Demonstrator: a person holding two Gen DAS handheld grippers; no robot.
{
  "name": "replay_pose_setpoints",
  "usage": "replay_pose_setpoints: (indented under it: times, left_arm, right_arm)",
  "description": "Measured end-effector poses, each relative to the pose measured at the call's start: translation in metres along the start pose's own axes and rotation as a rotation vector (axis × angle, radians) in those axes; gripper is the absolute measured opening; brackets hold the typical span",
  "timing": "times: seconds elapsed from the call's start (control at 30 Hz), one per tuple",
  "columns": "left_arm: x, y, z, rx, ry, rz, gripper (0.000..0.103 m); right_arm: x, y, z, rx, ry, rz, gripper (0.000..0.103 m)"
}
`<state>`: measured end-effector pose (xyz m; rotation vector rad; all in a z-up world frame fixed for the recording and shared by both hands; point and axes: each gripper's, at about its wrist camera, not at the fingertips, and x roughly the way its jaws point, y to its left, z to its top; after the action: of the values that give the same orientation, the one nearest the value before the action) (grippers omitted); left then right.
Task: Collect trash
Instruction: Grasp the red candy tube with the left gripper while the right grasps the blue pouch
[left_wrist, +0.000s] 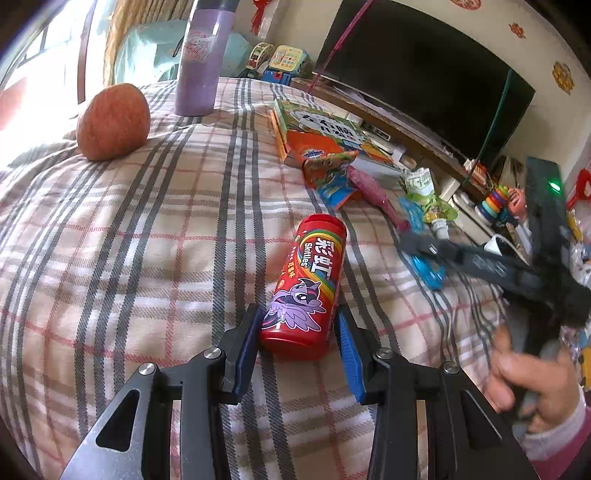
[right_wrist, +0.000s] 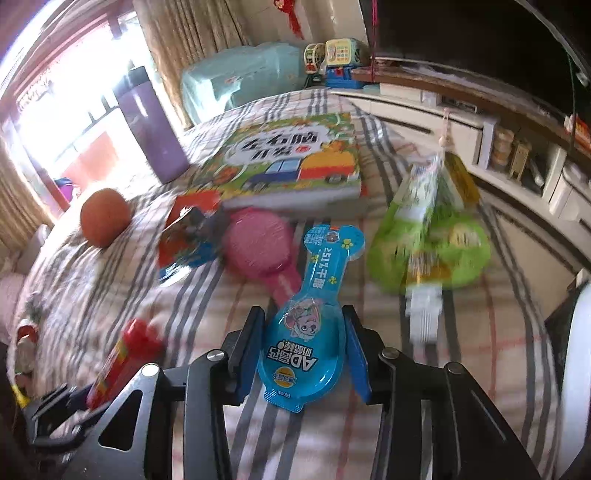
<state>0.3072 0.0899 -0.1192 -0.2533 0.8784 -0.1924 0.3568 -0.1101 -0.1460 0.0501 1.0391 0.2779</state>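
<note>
A red Skittles tube (left_wrist: 306, 286) lies on the plaid cloth (left_wrist: 147, 240); my left gripper (left_wrist: 299, 321) is open with one finger on each side of the tube's near end. In the right wrist view my right gripper (right_wrist: 304, 321) is open around a blue cheese-stick wrapper (right_wrist: 306, 325) lying flat on the cloth. Beside the blue wrapper lie a pink wrapper (right_wrist: 258, 240), an orange-blue snack wrapper (right_wrist: 188, 236) and a green pouch with white cap (right_wrist: 428, 240). The Skittles tube shows blurred at the lower left (right_wrist: 122, 358).
An apple (left_wrist: 112, 122), a purple bottle (left_wrist: 201, 59) and a picture book (right_wrist: 291, 162) stand or lie farther back on the cloth. A TV stand with toys (left_wrist: 495, 199) runs along the right. The person's hand (left_wrist: 532, 384) holds the right gripper's handle.
</note>
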Motion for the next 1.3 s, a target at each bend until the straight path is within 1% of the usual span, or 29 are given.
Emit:
replay_pose_setpoints:
  times: [0.13, 0.2, 0.27, 0.4, 0.57, 0.93, 1.0, 1.03, 1.1, 1.2, 1.3]
  left_arm:
    - [-0.005, -0.012, -0.006, 0.034, 0.011, 0.003, 0.038]
    - [-0.009, -0.017, -0.011, 0.021, 0.026, -0.032, 0.037]
    - [-0.011, -0.024, -0.017, 0.008, 0.040, -0.063, 0.037]
    - [-0.018, -0.035, -0.024, 0.004, 0.049, -0.089, 0.037]
    - [-0.024, -0.047, -0.028, 0.010, 0.053, -0.111, 0.037]
    - [-0.036, -0.093, -0.040, 0.081, 0.053, -0.128, 0.036]
    - [-0.037, -0.100, -0.041, 0.093, 0.051, -0.132, 0.035]
    - [-0.037, -0.105, -0.041, 0.104, 0.051, -0.134, 0.035]
    - [-0.034, -0.113, -0.041, 0.120, 0.055, -0.132, 0.035]
    - [-0.027, -0.119, -0.045, 0.137, 0.072, -0.124, 0.035]
    - [-0.017, -0.123, -0.047, 0.149, 0.106, -0.119, 0.035]
  right_arm:
    - [-0.020, -0.003, -0.023, 0.024, 0.010, 0.049, 0.042]
    - [-0.034, -0.005, -0.036, 0.031, 0.010, 0.065, 0.036]
    - [-0.046, -0.007, -0.046, 0.036, 0.003, 0.069, 0.036]
    - [-0.066, -0.012, -0.065, 0.028, -0.004, 0.047, 0.036]
    - [-0.087, -0.024, -0.084, 0.066, -0.015, 0.061, 0.035]
    - [-0.126, -0.053, -0.100, 0.140, -0.089, 0.078, 0.033]
    - [-0.131, -0.059, -0.102, 0.158, -0.098, 0.080, 0.028]
    - [-0.133, -0.062, -0.103, 0.167, -0.101, 0.085, 0.017]
    - [-0.138, -0.069, -0.105, 0.187, -0.109, 0.087, 0.016]
    - [-0.142, -0.077, -0.108, 0.185, -0.114, 0.065, 0.016]
    - [-0.140, -0.082, -0.114, 0.204, -0.099, 0.081, 0.016]
